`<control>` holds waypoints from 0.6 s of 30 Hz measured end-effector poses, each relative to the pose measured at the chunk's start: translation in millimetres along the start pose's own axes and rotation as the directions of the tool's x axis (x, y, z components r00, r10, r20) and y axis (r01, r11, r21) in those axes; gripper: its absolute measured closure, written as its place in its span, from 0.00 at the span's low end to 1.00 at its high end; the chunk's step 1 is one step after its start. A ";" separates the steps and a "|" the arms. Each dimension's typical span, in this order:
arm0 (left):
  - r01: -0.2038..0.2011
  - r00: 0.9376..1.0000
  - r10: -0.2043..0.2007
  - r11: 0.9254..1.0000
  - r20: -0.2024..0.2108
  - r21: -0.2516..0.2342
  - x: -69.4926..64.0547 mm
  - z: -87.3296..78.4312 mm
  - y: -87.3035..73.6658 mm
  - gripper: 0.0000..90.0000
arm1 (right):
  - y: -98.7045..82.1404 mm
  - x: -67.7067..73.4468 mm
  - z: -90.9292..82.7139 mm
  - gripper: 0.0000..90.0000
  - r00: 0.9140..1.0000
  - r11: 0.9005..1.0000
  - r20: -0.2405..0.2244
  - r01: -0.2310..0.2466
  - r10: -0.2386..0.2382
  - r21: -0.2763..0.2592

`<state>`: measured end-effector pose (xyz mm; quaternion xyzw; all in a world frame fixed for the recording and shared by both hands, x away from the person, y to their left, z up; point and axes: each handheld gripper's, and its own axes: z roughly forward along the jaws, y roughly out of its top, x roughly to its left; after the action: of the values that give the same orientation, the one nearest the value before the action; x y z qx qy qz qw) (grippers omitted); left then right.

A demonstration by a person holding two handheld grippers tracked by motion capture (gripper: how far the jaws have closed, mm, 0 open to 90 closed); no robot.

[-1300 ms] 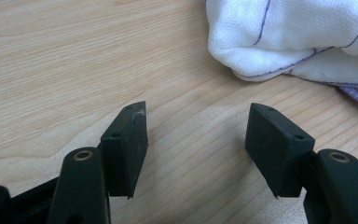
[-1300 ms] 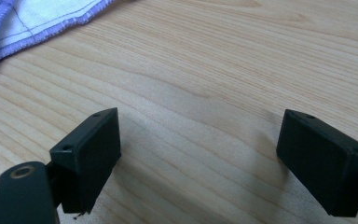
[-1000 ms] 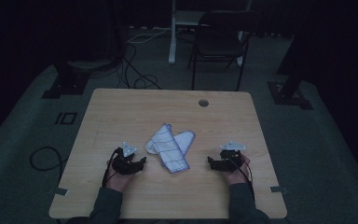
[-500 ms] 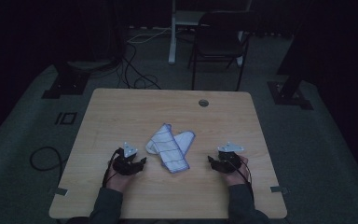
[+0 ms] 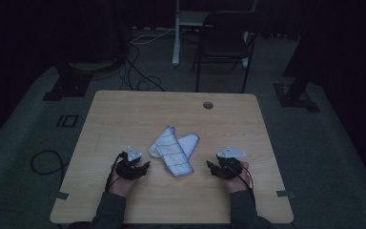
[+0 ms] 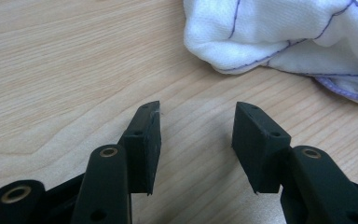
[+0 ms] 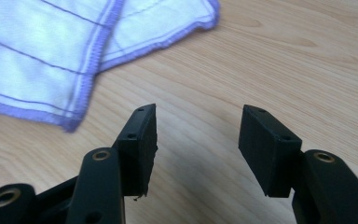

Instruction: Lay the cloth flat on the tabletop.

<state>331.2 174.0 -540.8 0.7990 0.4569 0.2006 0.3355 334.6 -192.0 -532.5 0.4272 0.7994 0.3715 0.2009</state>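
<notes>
A folded cloth [image 5: 174,150] lies mid-table [image 5: 124,109], between both hand-held grippers, left [image 5: 132,168] and right [image 5: 225,168], jaws apart and empty. It looks soft and light (likely floppy); pinch a hemmed corner.

The white cloth [image 6: 289,42] runs off the frame's top and right edges in the left gripper view.

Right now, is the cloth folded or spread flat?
Folded. The cloth lies doubled in overlapping layers; the left gripper view shows a rounded fold edge.
</notes>
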 end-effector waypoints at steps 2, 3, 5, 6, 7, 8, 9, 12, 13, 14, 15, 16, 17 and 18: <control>-0.007 1.000 0.007 1.000 0.003 0.003 -1.1 -0.4 0.0 0.60 | 0.9 4.1 -0.2 0.53 1.000 1.000 -0.010 0.010 -0.010 -0.005; -0.009 1.000 0.009 1.000 0.005 0.003 -1.7 -0.4 0.0 0.60 | 1.4 6.9 -0.2 0.54 1.000 1.000 -0.017 0.015 -0.015 -0.007; -0.012 1.000 0.012 1.000 0.010 0.004 -3.3 -0.5 0.1 0.61 | 2.1 10.8 0.4 0.54 0.999 1.000 -0.024 0.023 -0.023 -0.009; -0.015 1.000 0.015 1.000 0.014 0.003 -4.0 -0.5 0.1 0.61 | 2.3 12.7 0.7 0.54 0.999 1.000 -0.029 0.023 -0.023 -0.008; -0.014 1.000 0.014 1.000 0.015 0.001 -5.1 -0.3 0.0 0.61 | 2.6 14.5 1.3 0.54 0.999 1.000 -0.036 0.030 -0.030 -0.010; -0.018 1.000 0.018 1.000 0.016 0.002 -5.8 -0.3 0.2 0.61 | 2.8 16.7 1.7 0.54 0.999 0.999 -0.040 0.034 -0.034 -0.009; -0.020 1.000 0.020 1.000 0.019 -0.001 -6.4 -0.1 0.2 0.61 | 3.1 18.6 2.3 0.54 0.998 0.999 -0.043 0.044 -0.044 -0.011; -0.021 1.000 0.022 1.000 0.022 -0.003 -8.2 0.2 0.1 0.61 | 3.8 24.8 3.8 0.56 0.997 0.998 -0.055 0.056 -0.057 -0.012; -0.024 0.999 0.024 1.000 0.023 -0.002 -8.6 0.1 0.2 0.61 | 4.0 26.7 4.4 0.56 0.996 0.998 -0.061 0.061 -0.062 -0.014; -0.026 0.999 0.026 1.000 0.025 -0.001 -8.9 0.1 0.2 0.61 | 4.3 28.7 4.9 0.56 0.996 0.998 -0.064 0.065 -0.065 -0.013; -0.029 0.999 0.029 1.000 0.026 -0.002 -9.2 0.3 0.3 0.61 | 4.5 30.5 5.6 0.58 0.995 0.997 -0.068 0.070 -0.071 -0.013; -0.029 0.999 0.029 1.000 0.027 -0.004 -9.7 0.5 0.4 0.61 | 4.8 32.4 6.3 0.59 0.994 0.997 -0.075 0.073 -0.074 -0.014; -0.029 0.999 0.029 1.000 0.028 -0.004 -10.1 0.6 0.4 0.61 | 5.1 34.3 7.2 0.60 0.994 0.997 -0.080 0.075 -0.077 -0.017; -0.030 0.999 0.030 1.000 0.029 -0.005 -10.5 0.9 0.4 0.61 | 5.6 36.2 8.0 0.61 0.993 0.997 -0.085 0.078 -0.080 -0.019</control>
<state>326.8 164.4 -541.2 0.8078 0.4393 0.1952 0.3411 322.7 -156.5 -533.5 0.3773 0.8208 0.3874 0.1841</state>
